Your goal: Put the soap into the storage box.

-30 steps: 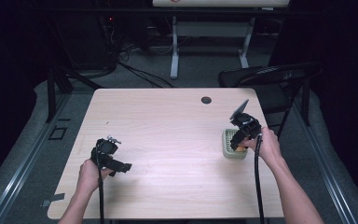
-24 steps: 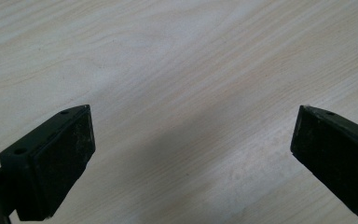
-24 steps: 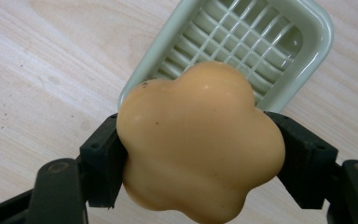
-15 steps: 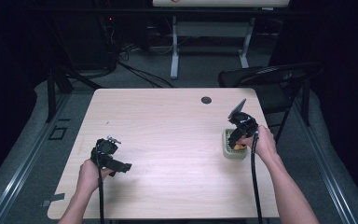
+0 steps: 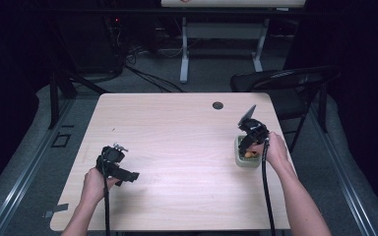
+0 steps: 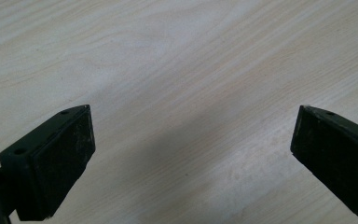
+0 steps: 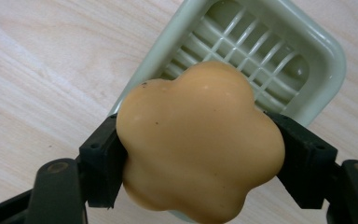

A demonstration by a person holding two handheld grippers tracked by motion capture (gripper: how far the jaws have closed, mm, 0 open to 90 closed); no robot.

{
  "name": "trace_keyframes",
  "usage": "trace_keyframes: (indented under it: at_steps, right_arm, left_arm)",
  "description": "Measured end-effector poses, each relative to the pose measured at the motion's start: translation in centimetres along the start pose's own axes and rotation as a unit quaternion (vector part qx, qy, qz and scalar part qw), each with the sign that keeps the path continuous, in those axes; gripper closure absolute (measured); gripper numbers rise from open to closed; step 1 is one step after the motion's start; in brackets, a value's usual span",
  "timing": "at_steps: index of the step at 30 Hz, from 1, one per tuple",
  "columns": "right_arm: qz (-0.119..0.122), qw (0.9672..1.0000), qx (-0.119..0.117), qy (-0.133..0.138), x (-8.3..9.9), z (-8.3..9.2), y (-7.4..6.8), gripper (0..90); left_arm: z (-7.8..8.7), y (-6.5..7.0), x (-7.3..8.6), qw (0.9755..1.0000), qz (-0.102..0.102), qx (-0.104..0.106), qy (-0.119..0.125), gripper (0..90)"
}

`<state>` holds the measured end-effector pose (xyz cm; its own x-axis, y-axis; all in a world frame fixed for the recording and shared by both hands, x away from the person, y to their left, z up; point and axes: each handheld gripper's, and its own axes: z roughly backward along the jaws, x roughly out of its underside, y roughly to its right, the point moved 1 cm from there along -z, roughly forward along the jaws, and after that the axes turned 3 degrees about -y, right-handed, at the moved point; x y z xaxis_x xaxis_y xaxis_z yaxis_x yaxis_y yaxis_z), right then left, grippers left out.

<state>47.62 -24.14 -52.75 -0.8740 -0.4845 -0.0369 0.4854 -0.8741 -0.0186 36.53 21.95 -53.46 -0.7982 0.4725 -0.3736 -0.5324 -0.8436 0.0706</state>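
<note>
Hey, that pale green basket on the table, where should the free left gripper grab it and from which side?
Grip the pale green basket by one raised rim wall, coming down from above. Its raised rim probably gives the jaws an edge to pinch. The left gripper is open; the right gripper holds the orange flower-shaped piece over the near end, so take the far rim.

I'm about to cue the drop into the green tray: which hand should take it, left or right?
Right. The right gripper already has its jaws shut on the orange flower-shaped soap, directly over the green tray. The left gripper is open over bare table, far across from the tray.
</note>
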Motion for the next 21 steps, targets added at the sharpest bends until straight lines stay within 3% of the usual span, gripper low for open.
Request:
trace_keyframes:
  at_steps: [4, 8, 17, 18, 19, 20, 21]
  right_arm:
    - [0.008, 1.0000, 0.002, -0.001, -0.2, -0.3, 0.1, 26.7]
    - [0.032, 0.9994, 0.009, -0.003, -0.2, -0.7, 0.1, 26.7]
    - [0.041, 0.9991, 0.007, -0.003, -0.1, -1.5, 0.4, 26.6]
    - [0.054, 0.9984, 0.009, -0.013, -0.1, -1.3, 0.6, 26.5]
    - [0.054, 0.9984, 0.009, -0.013, -0.1, -1.3, 0.6, 26.5]
    - [0.035, 0.9994, -0.001, 0.007, 0.1, -1.6, 0.4, 26.3]
    - [0.041, 0.9992, 0.001, 0.000, 0.1, -1.5, 0.5, 26.2]
  left_arm:
    - [0.0, 0.0, 0.0, 1.0000, 0.000, 0.000, 0.000, 0.0]
    - [0.0, 0.0, 0.0, 1.0000, 0.000, -0.001, 0.000, 0.0]
    - [-0.1, 0.1, 0.0, 1.0000, 0.000, -0.001, 0.000, 0.0]
    - [-0.1, 0.1, 0.0, 1.0000, -0.001, -0.001, -0.001, 0.0]
    - [-0.1, 0.1, 0.0, 1.0000, -0.001, -0.001, -0.001, 0.0]
    - [-0.1, 0.1, 0.0, 1.0000, 0.000, -0.001, -0.001, 0.0]
    - [-0.1, 0.1, 0.0, 1.0000, 0.000, -0.001, -0.001, 0.0]
